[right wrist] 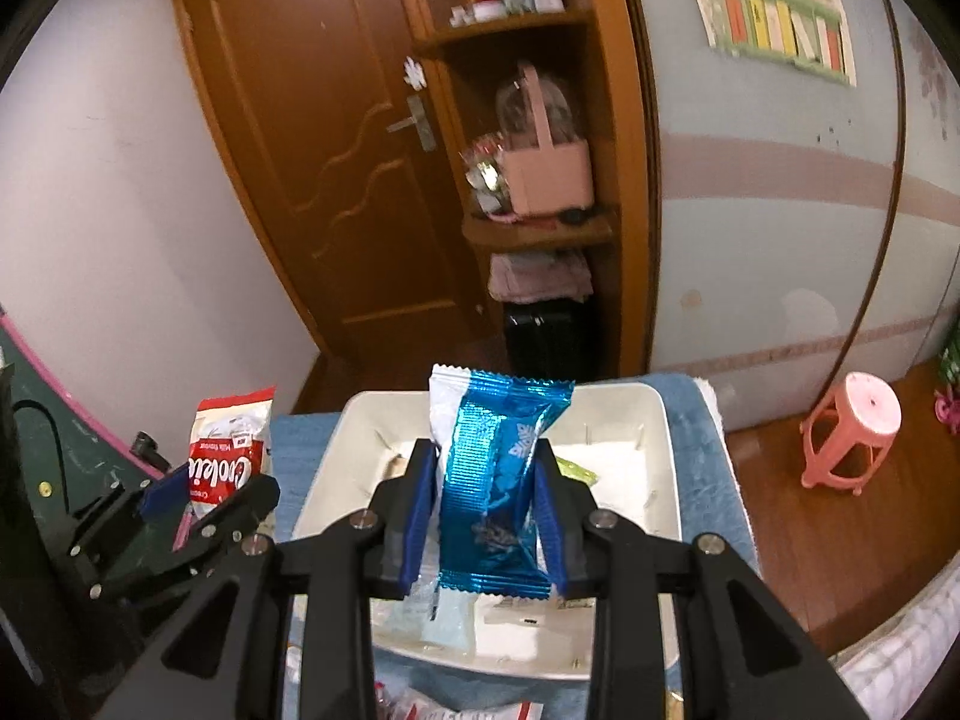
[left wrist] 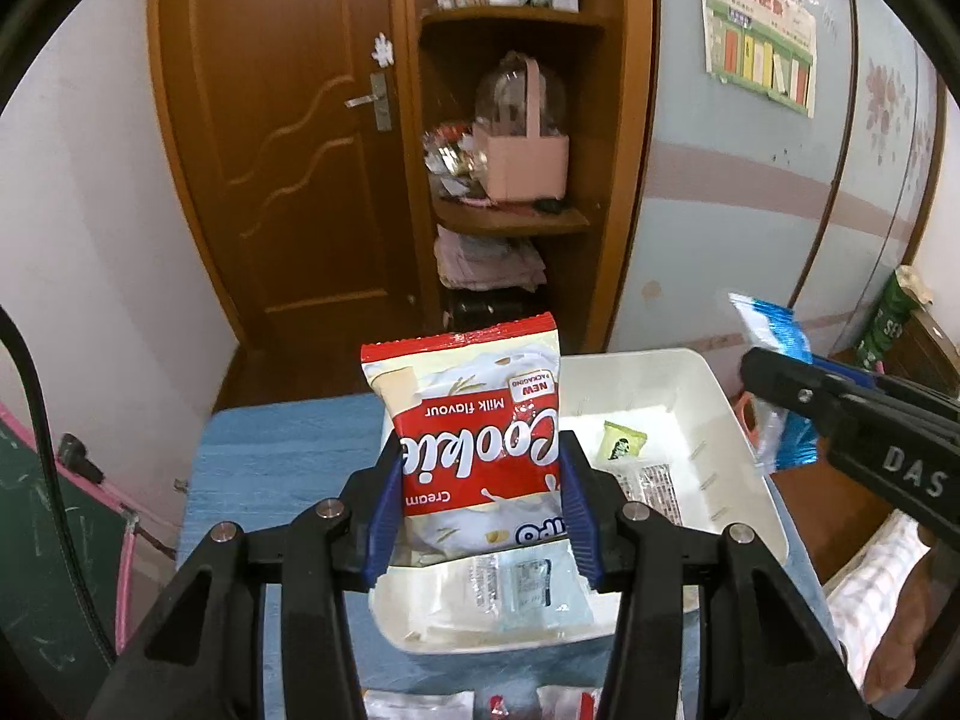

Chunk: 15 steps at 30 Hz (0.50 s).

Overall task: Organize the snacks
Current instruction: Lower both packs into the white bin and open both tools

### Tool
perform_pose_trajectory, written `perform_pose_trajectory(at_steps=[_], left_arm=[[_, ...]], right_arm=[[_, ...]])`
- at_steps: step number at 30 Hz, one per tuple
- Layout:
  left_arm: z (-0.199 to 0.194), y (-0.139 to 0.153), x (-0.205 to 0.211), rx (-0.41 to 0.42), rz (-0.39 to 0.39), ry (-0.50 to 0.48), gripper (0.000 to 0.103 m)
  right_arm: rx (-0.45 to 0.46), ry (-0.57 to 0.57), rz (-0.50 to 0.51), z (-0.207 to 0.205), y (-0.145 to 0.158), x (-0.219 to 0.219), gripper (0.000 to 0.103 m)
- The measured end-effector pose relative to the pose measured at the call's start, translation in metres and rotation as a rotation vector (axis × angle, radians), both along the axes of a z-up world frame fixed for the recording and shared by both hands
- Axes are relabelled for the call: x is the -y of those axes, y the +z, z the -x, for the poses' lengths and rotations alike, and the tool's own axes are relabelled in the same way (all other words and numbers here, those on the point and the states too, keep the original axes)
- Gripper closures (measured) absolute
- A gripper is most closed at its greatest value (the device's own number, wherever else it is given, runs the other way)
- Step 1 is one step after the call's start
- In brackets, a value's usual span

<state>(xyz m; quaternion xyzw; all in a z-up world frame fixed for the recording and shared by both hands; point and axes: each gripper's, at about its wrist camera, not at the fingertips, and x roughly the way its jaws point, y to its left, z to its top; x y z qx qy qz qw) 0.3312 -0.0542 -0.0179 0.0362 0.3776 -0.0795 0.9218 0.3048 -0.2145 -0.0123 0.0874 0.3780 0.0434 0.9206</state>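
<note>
Cookie pack (left wrist: 474, 450): red/white, upside down, pinched between left gripper (left wrist: 480, 510) fingers, held above near-left part of white bin (left wrist: 708, 396).
Blue pack (right wrist: 498, 480): foil wrapper, upright, gripped by right gripper (right wrist: 486, 516) fingers over bin middle; top half sticks up free.
Fingers: both sets narrow, each clamped on its pack, no gap visible.
Bin contents: small green packet (left wrist: 624, 441) far side, clear wrappers near side; lots of bare floor left.
Surface (left wrist: 282, 450): blue cloth under bin; more snacks at near edge, partly cut off.
Risk 1: cookie pack sits close to bin's left wall; release too far left, it lands on cloth.
Risk 2: blue pack is slick foil w/ small grip area, could slip or tip early.
Risk 3: grippers near each other, could bump if both drop in together.
</note>
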Motion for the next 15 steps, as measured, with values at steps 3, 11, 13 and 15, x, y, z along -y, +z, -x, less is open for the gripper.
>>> perform_pose_trajectory(at_steps=[3, 11, 13, 15], left_arm=[[-0.014, -0.017, 0.006, -0.041, -0.007, -0.002, 0.057], [-0.043, -0.067, 0.018, -0.168, -0.004, -0.009, 0.046], [-0.046, -0.077, 0.019, -0.212, 0.009, -0.017, 0.014], [-0.047, -0.083, 0.018, -0.229, 0.025, -0.01, 0.011]], right_arm=[[-0.045, -0.019, 0.022, -0.013, -0.016, 0.0, 0.071], [-0.178, -0.04, 0.032, -0.041, -0.061, 0.006, 0.065], [-0.214, -0.046, 0.012, -0.043, -0.07, 0.01, 0.057], [-0.226, -0.059, -0.011, -0.042, -0.076, 0.016, 0.052]])
